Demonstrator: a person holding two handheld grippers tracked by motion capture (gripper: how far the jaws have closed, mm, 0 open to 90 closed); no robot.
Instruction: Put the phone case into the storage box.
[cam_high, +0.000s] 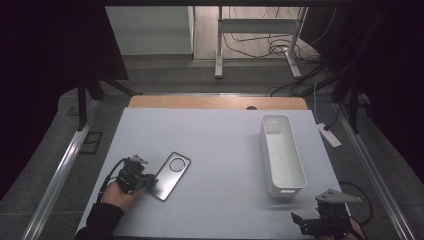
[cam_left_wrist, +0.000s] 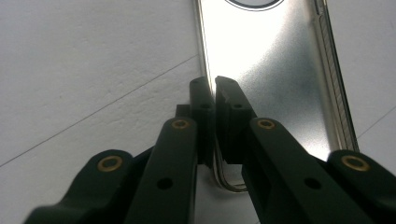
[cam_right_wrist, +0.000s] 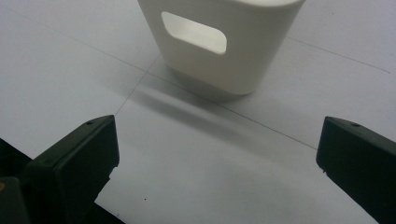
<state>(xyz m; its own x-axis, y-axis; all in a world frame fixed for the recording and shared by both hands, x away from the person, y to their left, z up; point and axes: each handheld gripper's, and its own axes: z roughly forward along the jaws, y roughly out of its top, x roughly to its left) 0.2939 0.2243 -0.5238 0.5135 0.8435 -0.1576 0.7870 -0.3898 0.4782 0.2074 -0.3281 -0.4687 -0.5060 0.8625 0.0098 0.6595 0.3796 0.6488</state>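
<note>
Left tongs (cam_left_wrist: 215, 91) clamped on phone case (cam_left_wrist: 275, 79) near-end rim

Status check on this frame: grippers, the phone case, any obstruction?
Left gripper shut on phone case edge. Right gripper open, idle near white bin. Nothing between case and bin.

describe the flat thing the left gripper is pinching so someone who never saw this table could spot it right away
On the pale table, look at the near left part, across from the tall white bin on the right. A phone case lies flat there, its near edge pinched by the left gripper. It is thin, shiny and see-through with a round ring near its far end.
</note>
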